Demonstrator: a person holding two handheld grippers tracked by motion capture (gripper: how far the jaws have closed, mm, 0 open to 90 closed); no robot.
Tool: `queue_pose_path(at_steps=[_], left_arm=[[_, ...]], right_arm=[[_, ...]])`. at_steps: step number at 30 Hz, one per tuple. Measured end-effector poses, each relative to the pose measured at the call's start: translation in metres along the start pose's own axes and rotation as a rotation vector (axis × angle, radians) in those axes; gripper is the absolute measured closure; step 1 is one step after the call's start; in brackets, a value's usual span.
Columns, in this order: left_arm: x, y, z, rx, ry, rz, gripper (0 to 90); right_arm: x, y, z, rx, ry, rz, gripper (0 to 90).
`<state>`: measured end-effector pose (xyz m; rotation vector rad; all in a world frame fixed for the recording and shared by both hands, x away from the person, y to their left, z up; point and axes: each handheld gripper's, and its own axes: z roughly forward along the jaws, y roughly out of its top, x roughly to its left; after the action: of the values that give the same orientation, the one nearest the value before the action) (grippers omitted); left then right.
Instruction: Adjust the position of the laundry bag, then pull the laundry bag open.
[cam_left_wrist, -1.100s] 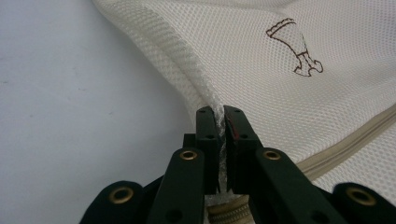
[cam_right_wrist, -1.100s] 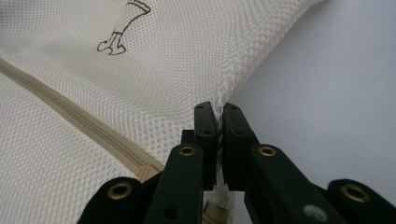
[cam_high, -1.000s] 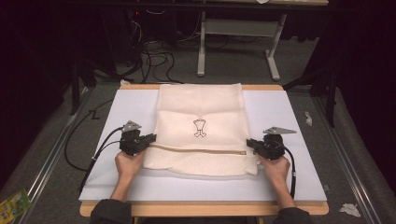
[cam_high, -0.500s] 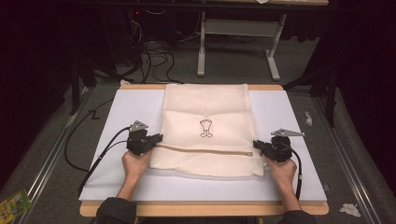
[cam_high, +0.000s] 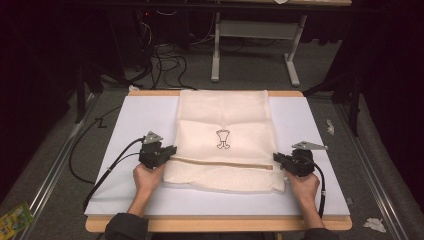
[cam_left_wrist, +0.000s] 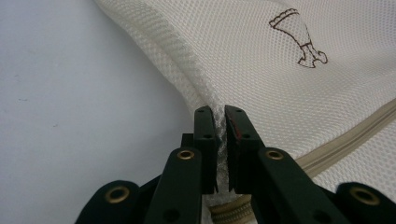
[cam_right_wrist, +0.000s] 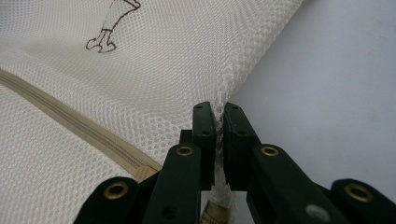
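Mesh bag (cam_high: 224, 137) nearer on white tabletop (cam_high: 135, 120)

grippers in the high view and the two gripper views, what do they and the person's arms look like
Both the left gripper and the right gripper are black, each topped by a grey three-cornered plate, with a black cable trailing toward the table's near edge. Close up, the jaws are flat black bars with small screw holes, joined by black links on brass-coloured rivets. A red smear marks one left pad. The person wears dark sleeves.
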<state>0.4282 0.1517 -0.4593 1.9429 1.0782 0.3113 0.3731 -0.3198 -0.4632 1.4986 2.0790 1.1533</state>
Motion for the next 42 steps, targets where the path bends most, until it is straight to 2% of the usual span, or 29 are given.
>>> queue_pose_path(at_steps=[10,20,23,28,32,37,42], left_arm=[[-0.005,-0.006,0.001,0.031,0.046,0.040,82.4],[-0.007,-0.010,0.002,0.045,0.063,0.070,81.5],[-0.007,-0.012,0.002,0.044,0.071,0.093,77.2],[-0.008,-0.017,0.000,0.026,0.097,0.105,66.9],[-0.017,-0.023,-0.004,0.006,0.114,0.136,57.1],[-0.028,-0.029,-0.012,-0.016,0.109,0.159,52.4],[-0.040,-0.034,-0.019,-0.043,0.077,0.170,51.5]], right_arm=[[0.001,-0.006,0.004,-0.001,-0.013,-0.004,83.3],[0.000,-0.010,0.004,0.008,-0.021,0.006,77.7],[0.000,-0.010,0.003,0.003,-0.029,0.005,71.8],[-0.003,-0.012,0.001,-0.009,-0.036,0.024,58.4],[-0.004,-0.016,-0.001,-0.016,-0.029,0.045,52.3],[0.000,-0.019,-0.002,-0.022,-0.018,0.035,48.5],[0.003,-0.017,0.001,-0.015,-0.009,0.035,46.5]])
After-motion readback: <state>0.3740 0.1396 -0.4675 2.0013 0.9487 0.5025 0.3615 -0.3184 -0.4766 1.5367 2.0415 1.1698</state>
